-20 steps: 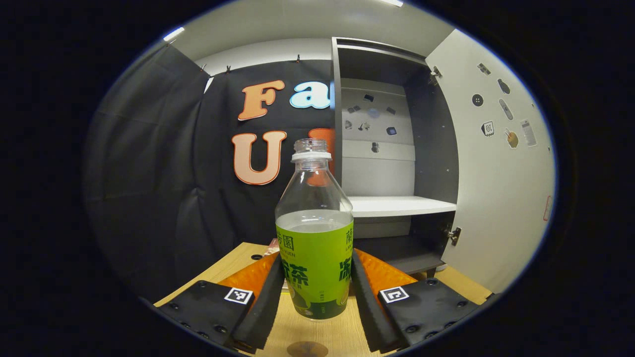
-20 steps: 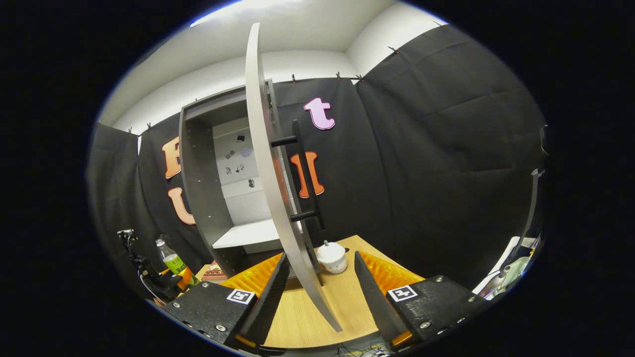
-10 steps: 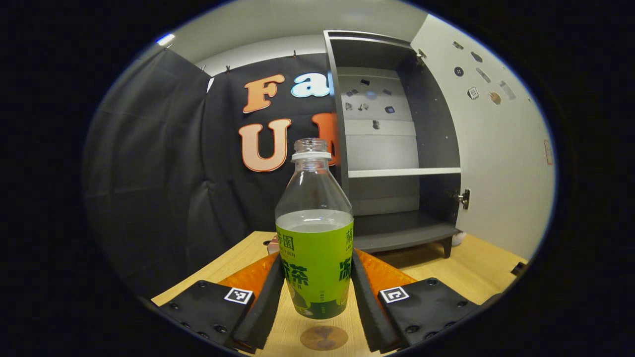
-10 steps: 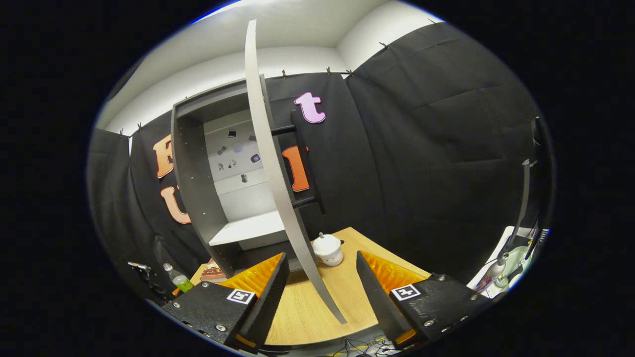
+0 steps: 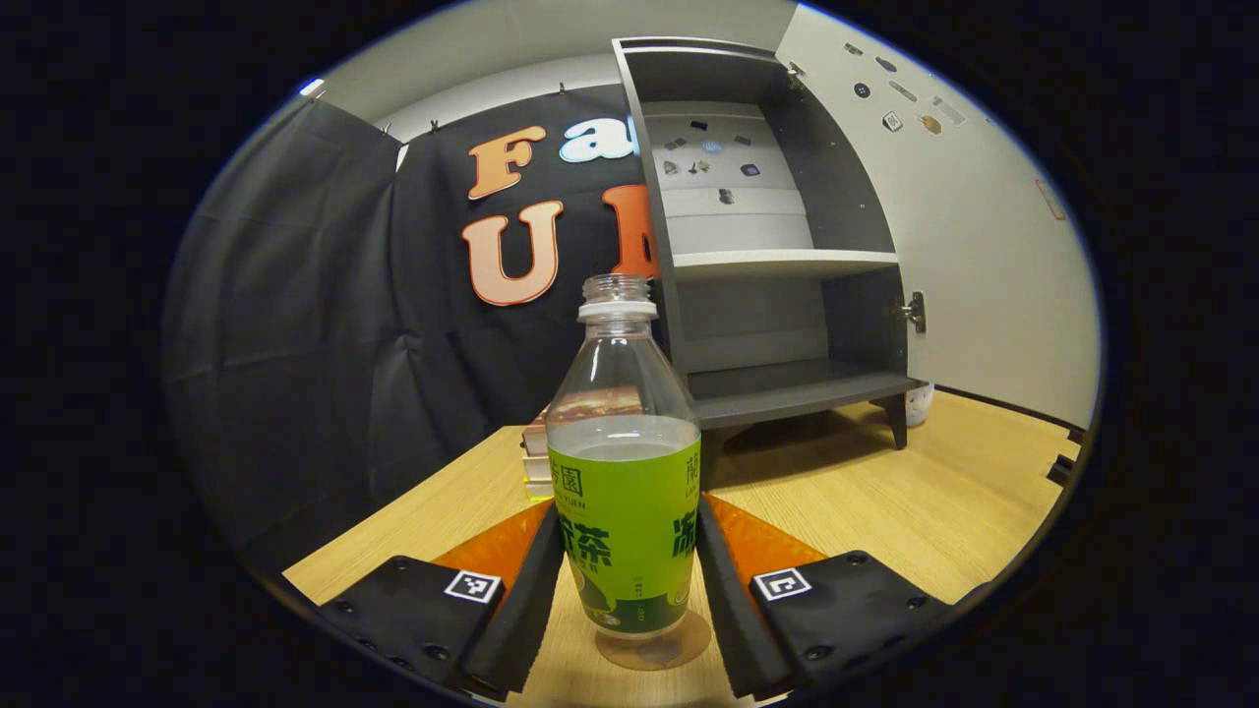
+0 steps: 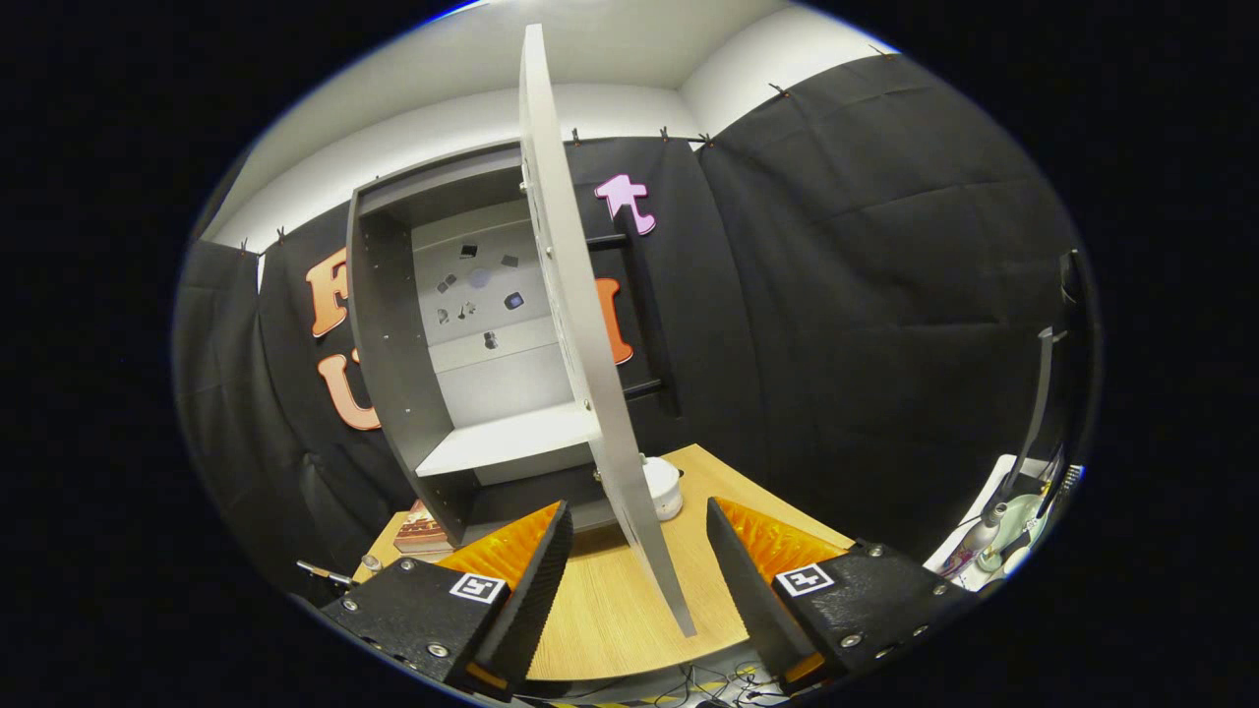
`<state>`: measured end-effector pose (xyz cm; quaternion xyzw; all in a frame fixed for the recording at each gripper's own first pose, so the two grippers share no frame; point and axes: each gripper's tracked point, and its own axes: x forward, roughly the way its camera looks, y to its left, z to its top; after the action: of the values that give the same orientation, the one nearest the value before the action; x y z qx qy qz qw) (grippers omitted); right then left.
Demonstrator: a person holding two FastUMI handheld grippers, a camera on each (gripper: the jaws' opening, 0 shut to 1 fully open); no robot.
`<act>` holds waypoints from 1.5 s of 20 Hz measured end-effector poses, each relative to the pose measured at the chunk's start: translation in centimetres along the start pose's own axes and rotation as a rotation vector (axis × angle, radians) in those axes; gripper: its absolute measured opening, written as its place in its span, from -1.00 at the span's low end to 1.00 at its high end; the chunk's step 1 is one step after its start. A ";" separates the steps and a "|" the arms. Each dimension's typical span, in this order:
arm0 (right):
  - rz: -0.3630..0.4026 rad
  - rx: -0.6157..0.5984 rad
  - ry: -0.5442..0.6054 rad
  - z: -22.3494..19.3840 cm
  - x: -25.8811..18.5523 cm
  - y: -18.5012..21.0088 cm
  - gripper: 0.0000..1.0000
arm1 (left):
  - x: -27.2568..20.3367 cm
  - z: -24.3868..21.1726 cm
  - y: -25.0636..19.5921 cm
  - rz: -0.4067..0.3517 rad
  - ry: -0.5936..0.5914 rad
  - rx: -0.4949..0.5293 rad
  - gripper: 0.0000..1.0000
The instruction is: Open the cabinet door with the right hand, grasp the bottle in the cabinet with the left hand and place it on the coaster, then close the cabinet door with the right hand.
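A clear bottle (image 5: 625, 492) with a green label and no cap stands upright between the fingers of my left gripper (image 5: 629, 511), which is shut on its label. A round brown coaster (image 5: 679, 644) lies on the wooden table (image 5: 885, 501) right under the bottle's base; I cannot tell whether they touch. The grey cabinet (image 5: 777, 295) stands open behind, its white door (image 5: 984, 226) swung out to the right. In the right gripper view the door (image 6: 590, 374) is seen almost edge-on, with its black handle (image 6: 649, 305) behind. My right gripper (image 6: 637, 511) is open, straddling the door's lower edge without touching it.
A stack of books (image 5: 536, 452) lies left of the cabinet (image 6: 462, 344). A white lidded pot (image 6: 667, 487) sits on the table behind the door. Cables and gear hang past the table's right edge (image 6: 993, 531). Black cloth walls close in at the back and both sides.
My left gripper has lowered the bottle until its base reaches the coaster. The right gripper has shifted, so the door now shows a sliver of its inner face.
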<state>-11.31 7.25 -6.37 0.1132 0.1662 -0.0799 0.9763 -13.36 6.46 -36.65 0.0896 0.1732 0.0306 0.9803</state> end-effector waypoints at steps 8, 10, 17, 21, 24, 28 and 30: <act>-0.009 -0.021 0.026 -0.7 1.0 1.4 0.70 | 1.0 -3.8 -0.1 0.009 0.048 -0.018 0.59; -0.012 -0.025 0.025 -0.6 1.1 1.4 0.70 | 1.0 -4.3 0.1 0.039 0.063 -0.053 0.60; -0.008 -0.035 0.024 0.0 1.1 1.8 0.70 | 0.6 -4.4 -0.7 0.018 0.047 -0.050 0.63; -0.005 -0.030 0.011 0.3 1.0 1.8 0.70 | 0.1 -5.3 0.3 0.024 0.101 -0.038 0.68; -0.002 -0.018 -0.005 1.0 0.9 1.8 0.70 | -0.1 -4.9 0.3 0.019 0.104 -0.032 0.76; -0.004 -0.022 -0.032 2.0 0.6 1.4 0.70 | -0.7 -3.8 0.7 0.010 0.108 -0.024 0.89; -0.008 -0.022 -0.046 2.4 0.2 0.9 0.70 | -1.2 -3.3 0.3 -0.003 0.110 -0.012 0.89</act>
<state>-10.20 7.44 -4.03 0.1002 0.1449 -0.0844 0.9807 -15.62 7.16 -39.27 0.0817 0.2266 0.0348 0.9699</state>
